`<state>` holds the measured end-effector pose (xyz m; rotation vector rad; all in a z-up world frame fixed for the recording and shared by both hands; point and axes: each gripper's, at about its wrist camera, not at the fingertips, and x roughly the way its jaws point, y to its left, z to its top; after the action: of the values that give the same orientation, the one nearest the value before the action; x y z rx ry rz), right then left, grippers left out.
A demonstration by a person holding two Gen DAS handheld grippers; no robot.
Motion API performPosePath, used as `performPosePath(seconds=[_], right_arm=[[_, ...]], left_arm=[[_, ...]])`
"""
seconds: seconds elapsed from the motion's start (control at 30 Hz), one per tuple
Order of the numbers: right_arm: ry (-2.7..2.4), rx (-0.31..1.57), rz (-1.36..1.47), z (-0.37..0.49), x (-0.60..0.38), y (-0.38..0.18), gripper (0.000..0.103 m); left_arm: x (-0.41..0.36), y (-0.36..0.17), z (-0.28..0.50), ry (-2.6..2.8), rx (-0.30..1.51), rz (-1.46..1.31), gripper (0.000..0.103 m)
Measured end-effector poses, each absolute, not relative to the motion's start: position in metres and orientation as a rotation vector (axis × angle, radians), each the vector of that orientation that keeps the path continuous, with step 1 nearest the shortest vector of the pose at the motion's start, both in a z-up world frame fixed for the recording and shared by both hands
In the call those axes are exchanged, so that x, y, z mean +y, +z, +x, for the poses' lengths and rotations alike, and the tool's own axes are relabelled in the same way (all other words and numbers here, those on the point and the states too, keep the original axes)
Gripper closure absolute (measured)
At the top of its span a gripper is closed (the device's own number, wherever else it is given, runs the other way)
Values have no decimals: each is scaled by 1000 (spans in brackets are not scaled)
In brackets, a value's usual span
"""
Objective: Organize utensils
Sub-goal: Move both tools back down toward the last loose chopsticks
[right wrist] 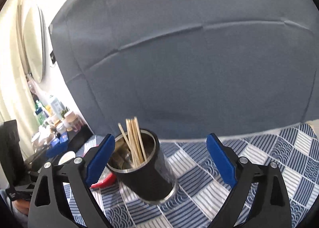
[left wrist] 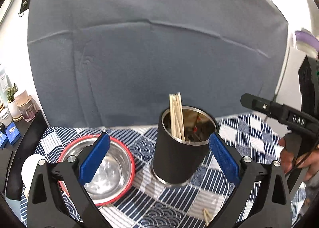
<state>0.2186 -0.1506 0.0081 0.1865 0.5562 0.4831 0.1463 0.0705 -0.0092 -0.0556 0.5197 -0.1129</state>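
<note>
While both pairs of blue pads stand wide apart with nothing between them, we hold our left gripper (left wrist: pixel 159 156) over a blue-and-white patterned tablecloth (left wrist: pixel 229 186), where a black steel-lined cup (left wrist: pixel 177 160) stands upright holding a bundle of wooden chopsticks (left wrist: pixel 176 116). Just left of the cup sits a red-rimmed steel bowl (left wrist: pixel 111 170), partly behind the left pad. One more pair of chopstick ends (left wrist: pixel 206 216) lies on the cloth near the lower edge. Our right gripper (right wrist: pixel 160 160) is likewise spread, the cup lying just inside its left pad without touching. A grey backdrop (left wrist: pixel 159 48) hangs behind the table.
</note>
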Motion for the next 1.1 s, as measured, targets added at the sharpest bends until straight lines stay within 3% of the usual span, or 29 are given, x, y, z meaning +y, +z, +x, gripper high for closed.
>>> performPosePath(seconds=[1.1], right_arm=[[458, 861, 107, 148, -179, -101, 14]], left_arm=[[12, -137, 84, -263, 951, 88, 6]])
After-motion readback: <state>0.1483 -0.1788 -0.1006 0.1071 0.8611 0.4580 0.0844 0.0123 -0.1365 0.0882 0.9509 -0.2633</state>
